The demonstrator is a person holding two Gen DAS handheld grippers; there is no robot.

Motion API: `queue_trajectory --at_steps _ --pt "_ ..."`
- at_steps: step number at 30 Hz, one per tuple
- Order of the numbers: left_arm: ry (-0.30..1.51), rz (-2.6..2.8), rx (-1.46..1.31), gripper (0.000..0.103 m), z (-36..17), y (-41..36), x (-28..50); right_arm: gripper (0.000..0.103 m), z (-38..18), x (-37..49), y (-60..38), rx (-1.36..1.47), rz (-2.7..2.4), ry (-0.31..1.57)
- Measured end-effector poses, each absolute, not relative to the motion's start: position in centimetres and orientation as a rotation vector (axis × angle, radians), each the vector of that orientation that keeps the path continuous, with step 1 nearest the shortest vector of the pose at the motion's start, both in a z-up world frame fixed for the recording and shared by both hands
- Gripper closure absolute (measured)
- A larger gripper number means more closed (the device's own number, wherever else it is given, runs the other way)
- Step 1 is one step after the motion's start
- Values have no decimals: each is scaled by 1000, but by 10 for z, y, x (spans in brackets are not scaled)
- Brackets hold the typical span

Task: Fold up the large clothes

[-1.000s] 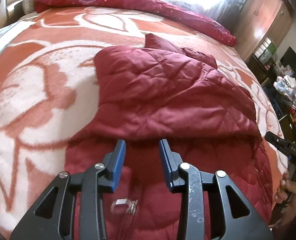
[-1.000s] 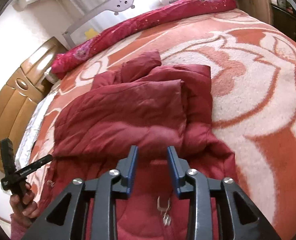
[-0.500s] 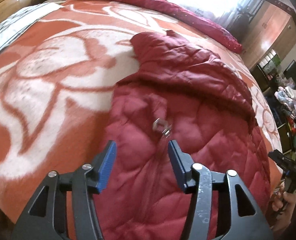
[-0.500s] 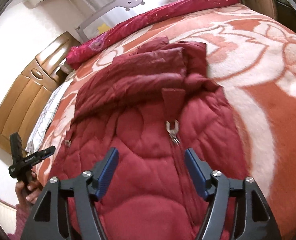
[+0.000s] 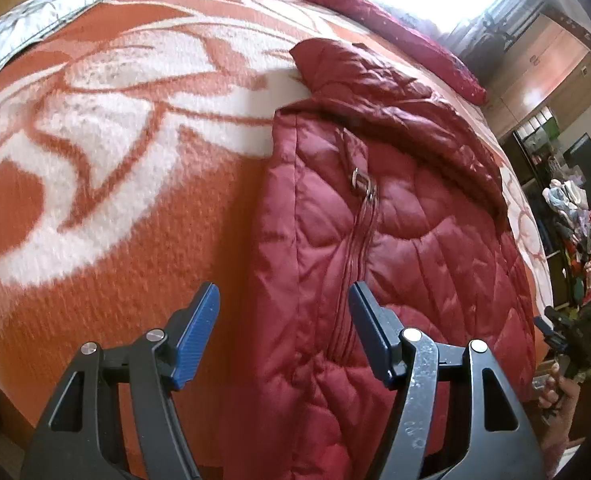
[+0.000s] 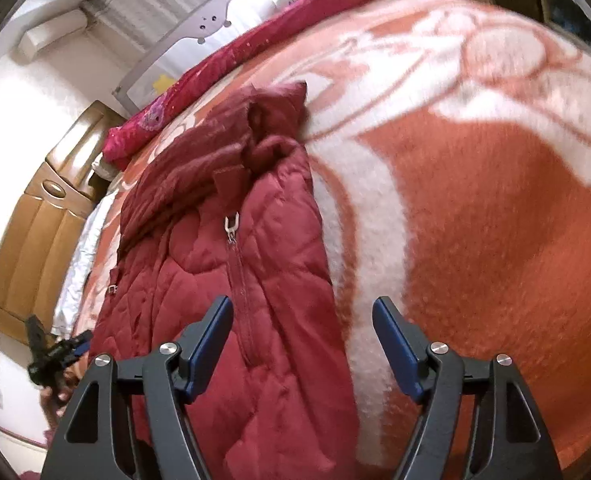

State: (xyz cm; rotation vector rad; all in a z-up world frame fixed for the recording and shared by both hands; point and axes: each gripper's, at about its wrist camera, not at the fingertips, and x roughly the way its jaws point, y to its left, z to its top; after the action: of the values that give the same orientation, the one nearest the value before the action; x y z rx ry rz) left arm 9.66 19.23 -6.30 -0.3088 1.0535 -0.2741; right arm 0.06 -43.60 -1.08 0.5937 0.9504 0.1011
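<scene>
A bed (image 5: pixel 107 184) covered with an orange-and-white patterned blanket fills both views; a wooden headboard (image 6: pixel 43 216) stands at the left edge of the right wrist view, and a crimson quilt (image 6: pixel 255 52) lies along the far side of the bed.

The jacket (image 5: pixel 395 240), dark red and quilted, lies flat on the blanket, partly folded. Its long axis runs from the bottom of each frame toward the upper centre, with the collar end farthest from the cameras. A zipper (image 5: pixel 351 248) runs along this axis, ending at a metal pull (image 5: pixel 361 182).

The left claw (image 5: pixel 283 328) hovers over the jacket's near left edge, jaws wide, nothing between the pads. The right claw (image 6: pixel 301 344) hovers over the jacket's near right edge, jaws wide and empty. Both sets of jaws have just been opening.

Compared with one second ago, the folded upper layer that lay just beyond the fingertips now sits higher in the frame, exposing the zipper. Each claw has shifted from the jacket's middle to its side edge.
</scene>
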Motion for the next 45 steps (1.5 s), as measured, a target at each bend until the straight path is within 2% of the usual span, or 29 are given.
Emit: queue_trajectory --at_steps 7,12,15,21,34,36,37,38,39,40,41,45 --pt "1090 -342 -358 30 -73 198 84 28 -43 -10 -429 668 181 1011" --pt "1136 -406 -354 29 -86 196 72 28 -47 -25 -421 681 282 1048" --pt "1138 -436 -349 22 -87 196 61 28 -50 -37 -411 678 345 1078" --pt "1170 -498 -353 21 -96 194 46 28 -52 -52 -400 636 426 1083" --pt "1187 -591 -298 21 -102 170 36 28 -71 -41 -403 758 491 1070" --pt "1175 -606 -279 26 -99 166 34 28 -70 -41 -398 733 501 1072" --pt "1169 -610 -271 37 -97 164 33 31 -70 -42 -395 713 508 1077" --pt "1160 -618 -258 45 -95 162 32 38 -69 -42 -394 694 513 1080" --pt "1153 -617 -253 49 -93 160 33 43 -67 -41 -392 673 518 1078" --pt "1148 -617 -252 57 -92 159 33 56 -67 -40 -390 673 521 1075" --pt "1144 -621 -254 65 -91 158 33 65 -66 -39 -390 684 527 1065" --pt "1097 -616 -253 77 -80 155 31 73 -56 -39 -389 688 543 1007"
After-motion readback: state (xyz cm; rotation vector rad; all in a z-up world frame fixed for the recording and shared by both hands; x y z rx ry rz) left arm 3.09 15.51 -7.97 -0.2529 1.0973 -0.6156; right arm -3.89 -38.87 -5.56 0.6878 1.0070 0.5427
